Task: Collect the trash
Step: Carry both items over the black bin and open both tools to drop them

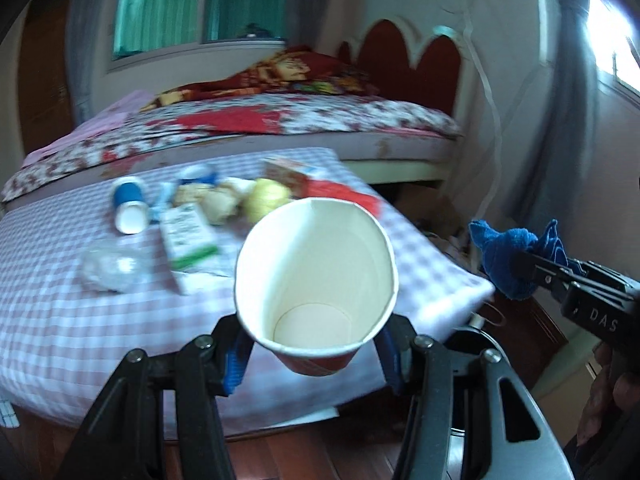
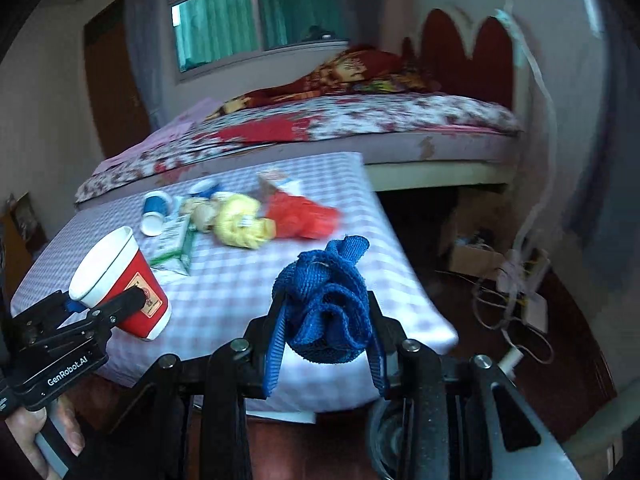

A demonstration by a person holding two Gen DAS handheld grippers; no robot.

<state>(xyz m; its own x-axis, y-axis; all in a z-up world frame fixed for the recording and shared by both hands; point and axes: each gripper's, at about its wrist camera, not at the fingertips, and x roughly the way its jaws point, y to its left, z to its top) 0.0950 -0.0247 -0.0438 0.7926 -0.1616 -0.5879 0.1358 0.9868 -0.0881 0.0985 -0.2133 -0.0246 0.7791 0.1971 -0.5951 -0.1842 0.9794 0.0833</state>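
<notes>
Red paper cup (image 1: 316,280), white inside and empty, clamped by its lower wall in left tool (image 1: 312,354), mouth tilted toward the lens, held over near edge of tabletop (image 1: 60,300). Same cup (image 2: 120,280) seen from the right wrist lying nearly sideways between the black fingers (image 2: 128,300) of left tool (image 2: 100,308), above the near left corner of the checked cloth. Blue cloth (image 2: 328,304), bunched and knitted-looking, gripped in right tool (image 2: 326,354), raised over near right part of tabletop (image 2: 224,292); from the left wrist, blue cloth (image 1: 508,256) pinched at the tip of right tool (image 1: 520,266), off the right edge.

Farther back on the checked cover, a blurred heap: small blue-and-white cup (image 2: 154,214) on its side, green-and-white carton (image 2: 176,240) lying flat, yellow lump (image 2: 240,220), red wrapper (image 2: 300,214), crumpled clear plastic (image 1: 108,268) nearer the left. Exact nature of the smaller pieces not discernible.

Beyond the tabletop, bed (image 2: 360,120) with floral cover and red headboard (image 2: 468,52); window (image 2: 248,16) on the far wall. Tangle of cables (image 2: 512,300) on wooden floor at right.
</notes>
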